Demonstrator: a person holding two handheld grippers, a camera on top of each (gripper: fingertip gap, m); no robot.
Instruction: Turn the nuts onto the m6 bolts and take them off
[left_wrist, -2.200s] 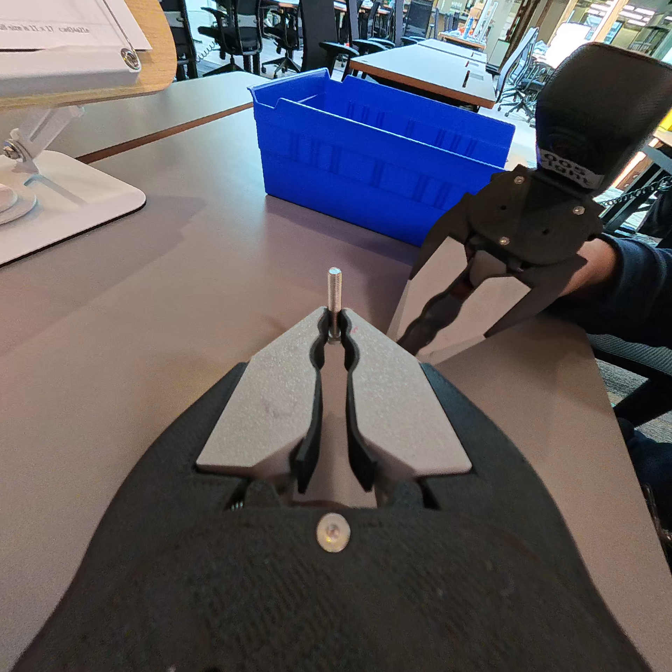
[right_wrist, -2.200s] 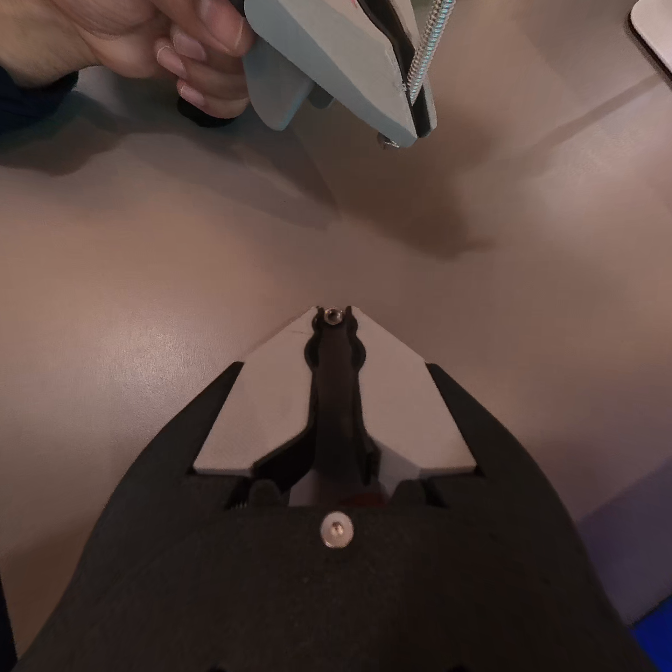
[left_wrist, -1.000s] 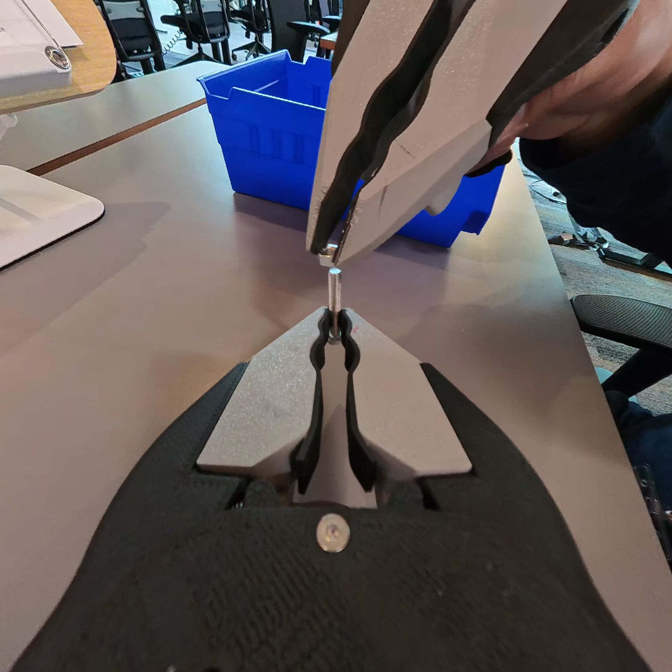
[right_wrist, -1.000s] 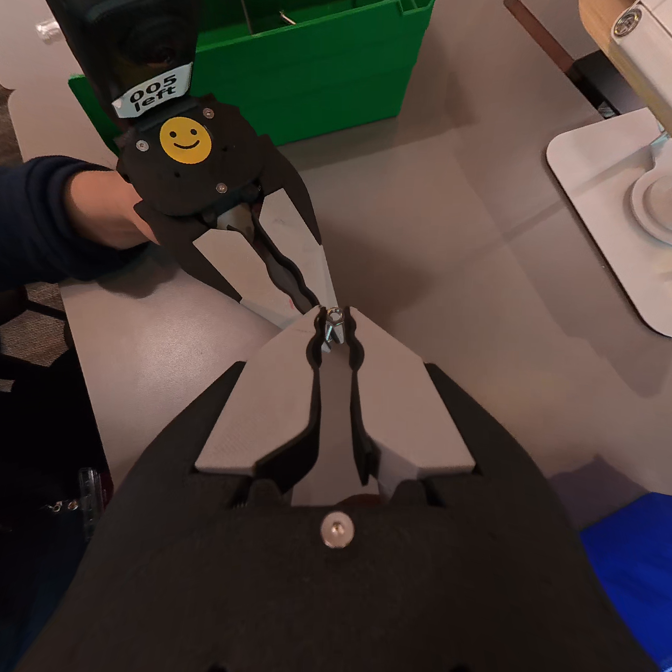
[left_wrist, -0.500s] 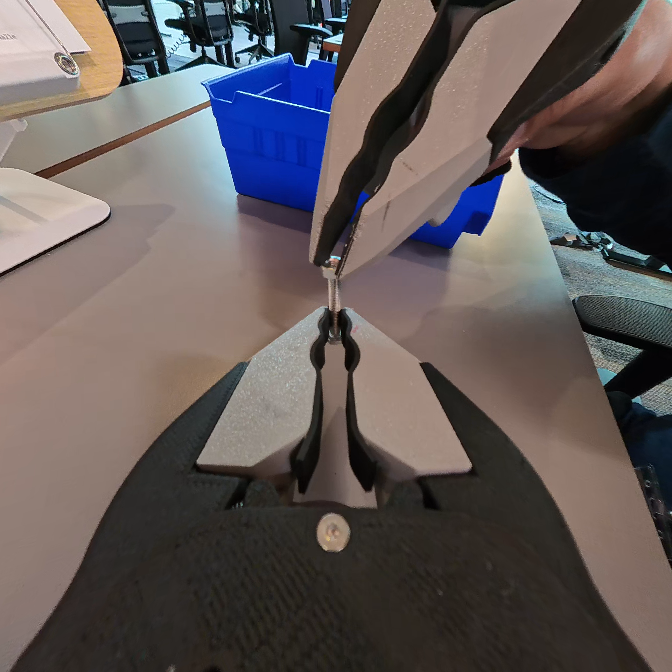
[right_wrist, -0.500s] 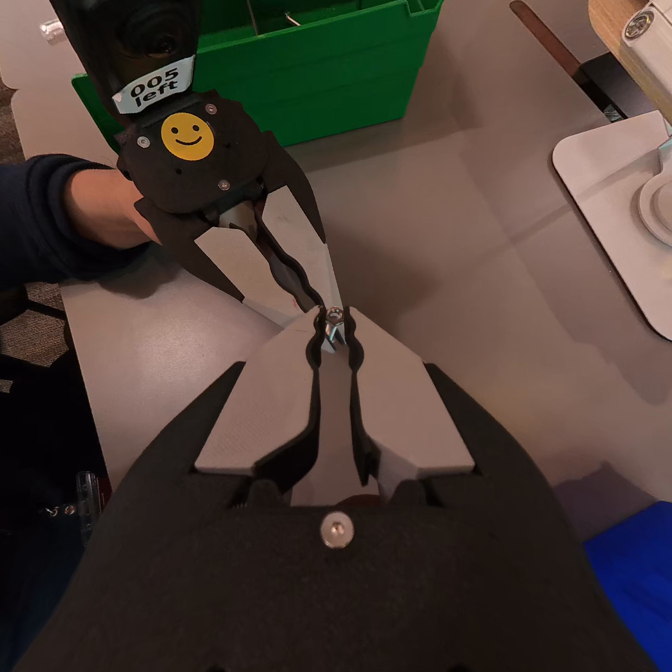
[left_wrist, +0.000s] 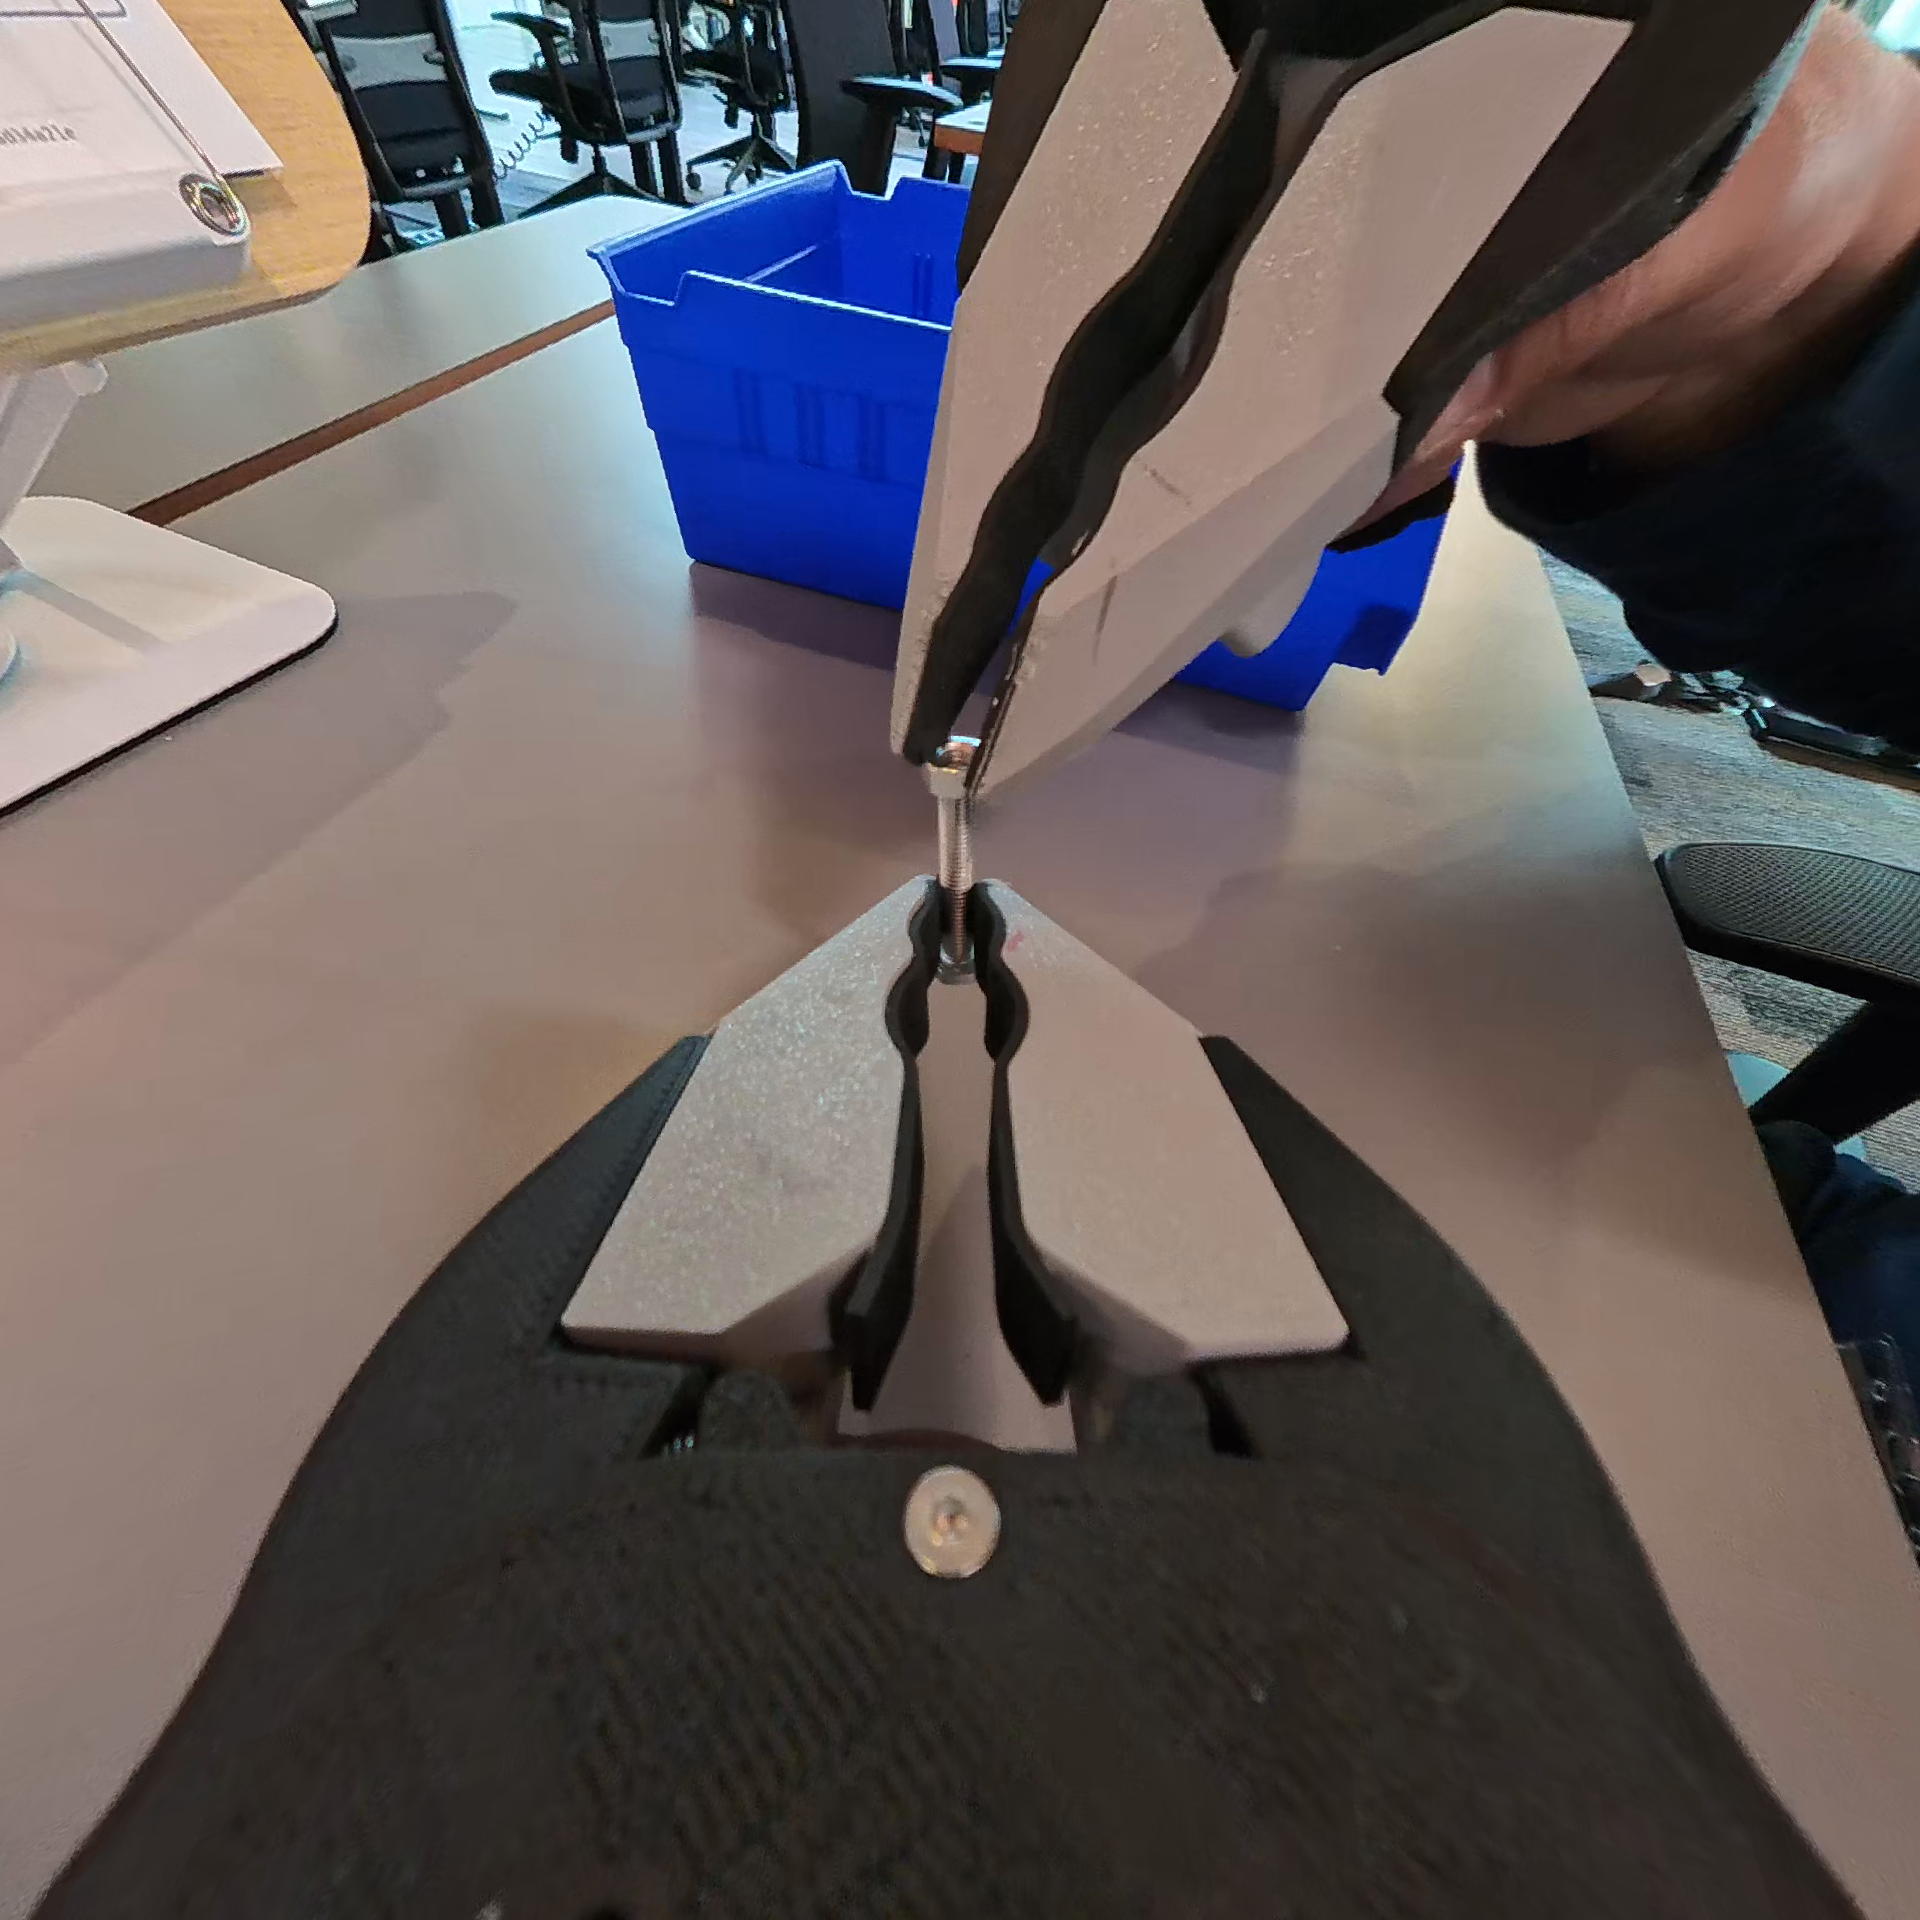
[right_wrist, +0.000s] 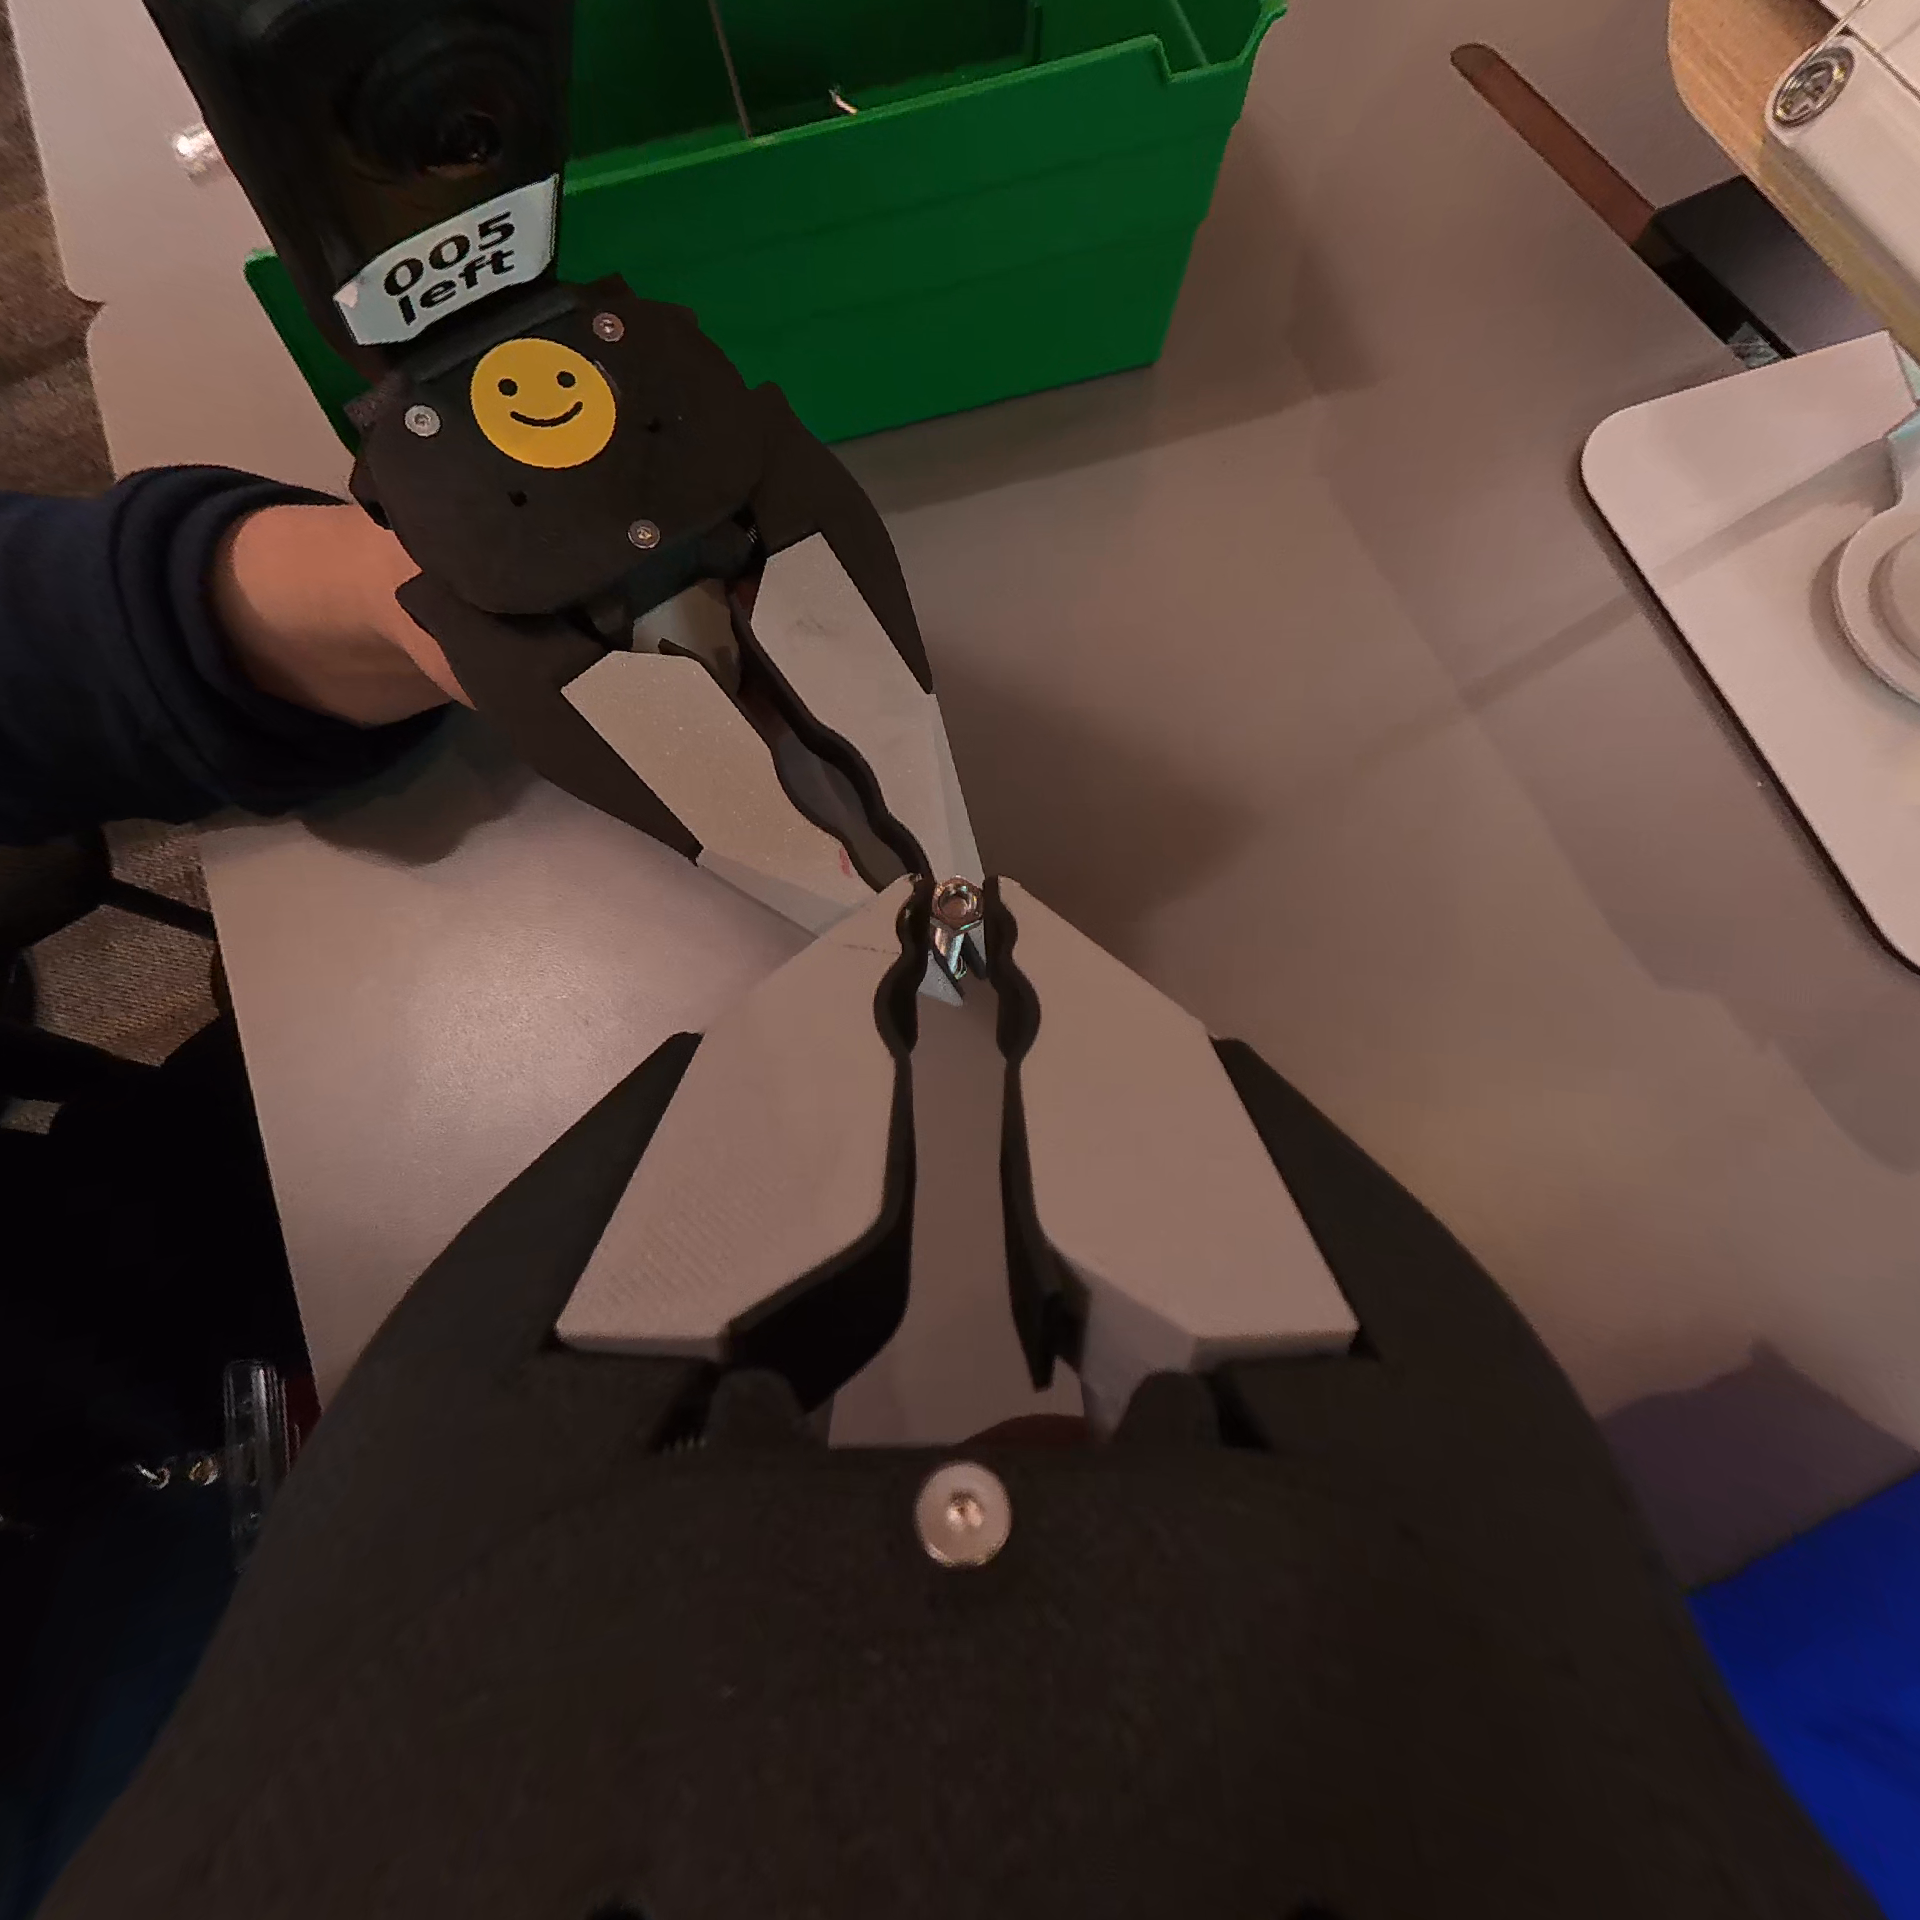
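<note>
Jaws of the left gripper (left_wrist: 953, 914) were pinched on the lower shank of the M6 bolt (left_wrist: 952, 842), which we held upright above the grey table (left_wrist: 436, 831), threaded end up. Jaws of the right gripper (right_wrist: 954, 914) were closed on the hex nut (right_wrist: 952, 900), which we held from above so that it sat on the tip of the bolt, touching it.

In the left wrist view the nut (left_wrist: 951, 756) appeared roughly level and in line with the shank; whether any thread had caught could not be determined. We judged the step in hand to be starting the nut on the first threads, with the run-down and the removal still to do.

The next move called for rotating the right gripper about the bolt axis under light downward pressure while the left gripper kept the bolt from turning. A tilted nut would risk cross-threading.

A blue bin (left_wrist: 790, 416) and a green bin (right_wrist: 883, 239) stood well clear on the table.
</note>
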